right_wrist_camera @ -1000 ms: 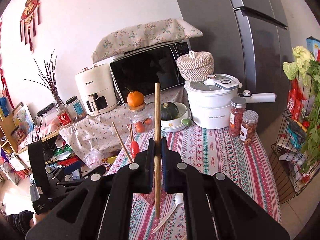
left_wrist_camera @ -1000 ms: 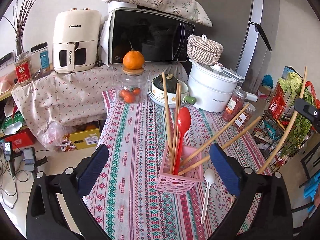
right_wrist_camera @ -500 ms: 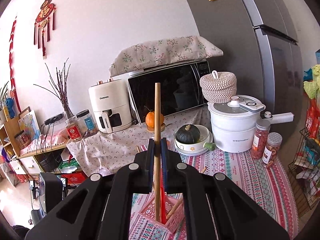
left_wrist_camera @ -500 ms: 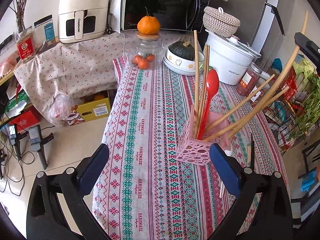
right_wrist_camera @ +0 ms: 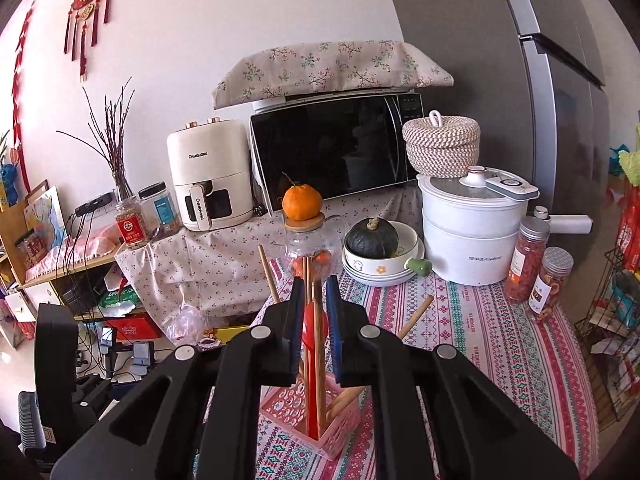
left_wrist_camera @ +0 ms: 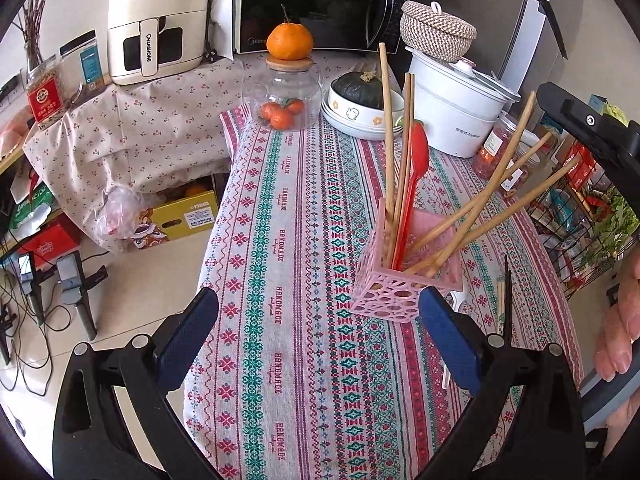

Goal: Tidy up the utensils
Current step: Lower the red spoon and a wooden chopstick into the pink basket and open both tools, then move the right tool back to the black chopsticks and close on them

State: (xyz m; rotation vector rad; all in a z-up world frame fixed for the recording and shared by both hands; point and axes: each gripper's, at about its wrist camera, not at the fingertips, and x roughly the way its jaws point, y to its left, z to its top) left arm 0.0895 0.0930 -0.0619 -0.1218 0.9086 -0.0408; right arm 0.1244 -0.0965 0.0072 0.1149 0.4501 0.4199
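Just above the pink perforated plastic utensil holder (right_wrist_camera: pixel 316 412), the right gripper (right_wrist_camera: pixel 312 320) has its blue-padded jaws opening, with a narrow gap on each side of the wooden chopstick (right_wrist_camera: pixel 318 344) that stands upright between them, its lower end down inside the holder. The pads do not appear to press on it, though the view along the fingers is tight and a light touch cannot be ruled out. A red plastic spoon (right_wrist_camera: pixel 309 332) stands just beside that chopstick in the same holder.

From the left wrist view, the holder (left_wrist_camera: pixel 384 296) sits on the round table covered with a striped pink, green and white patterned cloth (left_wrist_camera: pixel 288 280), toward the table's right side. It contains several more wooden chopsticks: some near upright beside the red spoon (left_wrist_camera: pixel 416 168), others leaning far to the right. The left gripper (left_wrist_camera: pixel 316 332) hangs over the near part of the table with its blue fingers (left_wrist_camera: pixel 188 332) spread wide and nothing between them; the right finger overlaps the holder's near corner in the picture. A white plastic spoon (left_wrist_camera: pixel 458 300) lies on the cloth just behind that finger, mostly hidden. Part of a person's hand (left_wrist_camera: pixel 618 320) grips a handle at the right edge. A glass jar with a wooden lid (left_wrist_camera: pixel 286 96), bearing an orange, stands at the table's far end.
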